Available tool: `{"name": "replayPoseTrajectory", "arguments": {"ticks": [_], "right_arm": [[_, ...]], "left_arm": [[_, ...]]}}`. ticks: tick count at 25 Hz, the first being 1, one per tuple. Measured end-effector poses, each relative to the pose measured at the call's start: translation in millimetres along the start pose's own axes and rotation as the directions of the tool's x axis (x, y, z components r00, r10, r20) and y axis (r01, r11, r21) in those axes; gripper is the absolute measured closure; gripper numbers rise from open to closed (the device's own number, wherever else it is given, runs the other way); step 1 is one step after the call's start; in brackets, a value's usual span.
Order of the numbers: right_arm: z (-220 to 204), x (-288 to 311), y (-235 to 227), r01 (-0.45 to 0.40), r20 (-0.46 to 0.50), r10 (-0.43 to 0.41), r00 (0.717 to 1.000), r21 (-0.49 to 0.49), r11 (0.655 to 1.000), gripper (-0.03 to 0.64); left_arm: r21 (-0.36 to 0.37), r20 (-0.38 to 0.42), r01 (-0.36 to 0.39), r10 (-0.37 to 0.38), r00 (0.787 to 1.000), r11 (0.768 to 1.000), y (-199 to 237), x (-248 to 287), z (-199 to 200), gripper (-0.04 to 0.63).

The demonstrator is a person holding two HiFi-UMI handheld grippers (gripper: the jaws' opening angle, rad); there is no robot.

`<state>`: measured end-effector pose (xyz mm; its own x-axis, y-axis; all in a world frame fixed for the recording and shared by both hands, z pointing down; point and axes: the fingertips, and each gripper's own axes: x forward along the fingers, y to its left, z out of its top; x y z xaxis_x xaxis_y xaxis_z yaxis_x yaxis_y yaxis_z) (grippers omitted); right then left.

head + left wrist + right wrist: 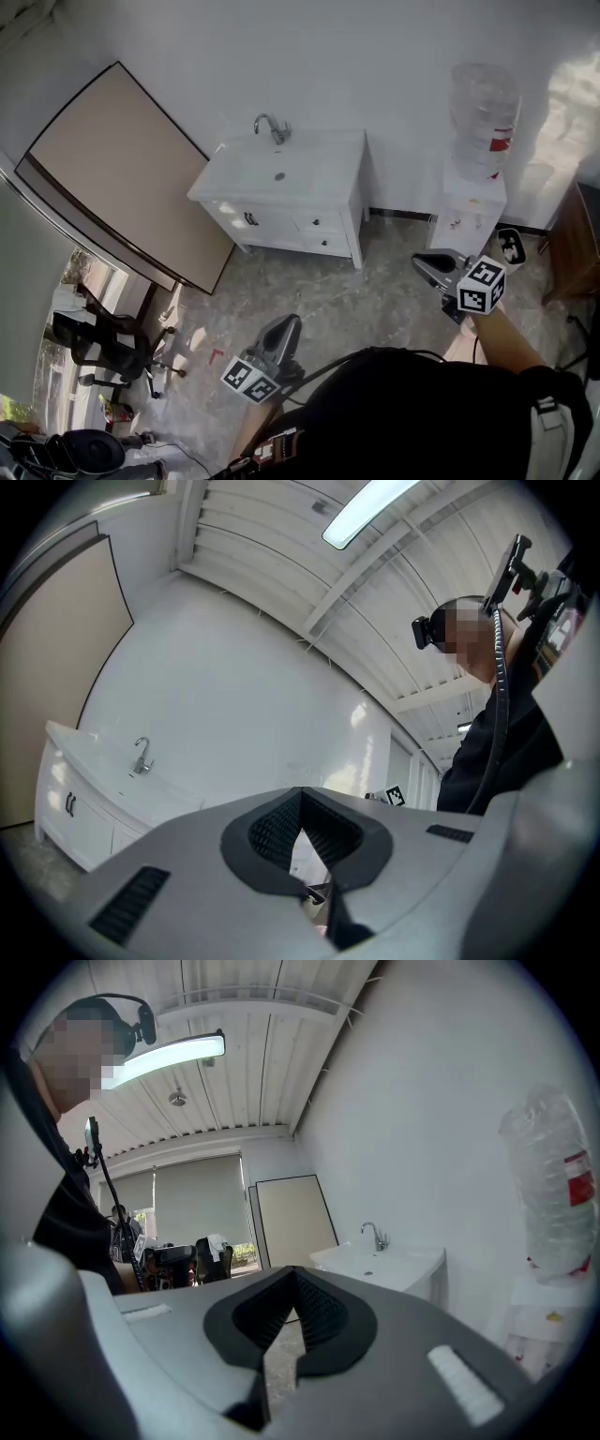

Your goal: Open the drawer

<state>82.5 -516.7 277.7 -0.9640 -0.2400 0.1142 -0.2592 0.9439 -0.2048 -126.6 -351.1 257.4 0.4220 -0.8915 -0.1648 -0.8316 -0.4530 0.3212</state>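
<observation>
White sink cabinet (323, 155) at 12 o'clock by the wall, its white knobbed drawer (317, 222) shut. Grey left gripper (289, 323) at 6 and grey right gripper (422, 262) at 4: jaws pinched together, nothing btwn, both well apart from the cabinet.

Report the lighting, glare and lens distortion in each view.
Head view: a sunlight patch brightens the wall beside the water bottle; straight edges bow. Left gripper view: fisheye circle with black corners, ceiling lamp blown out. Right gripper view: same fisheye, and a ceiling lamp glares there too.
</observation>
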Motion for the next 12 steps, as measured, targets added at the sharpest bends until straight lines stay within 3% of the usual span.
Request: {"name": "replayPoseTrajectory", "arguments": {"ticks": [12], "right_arm": [[49, 115, -5, 0.130, 0.047, -0.128, 0.991, -0.047, 0.990, 0.621]], "left_arm": [[0.036, 0.002, 0.129, -0.129, 0.992, 0.991, 144, 10, 76, 0.595]]}}
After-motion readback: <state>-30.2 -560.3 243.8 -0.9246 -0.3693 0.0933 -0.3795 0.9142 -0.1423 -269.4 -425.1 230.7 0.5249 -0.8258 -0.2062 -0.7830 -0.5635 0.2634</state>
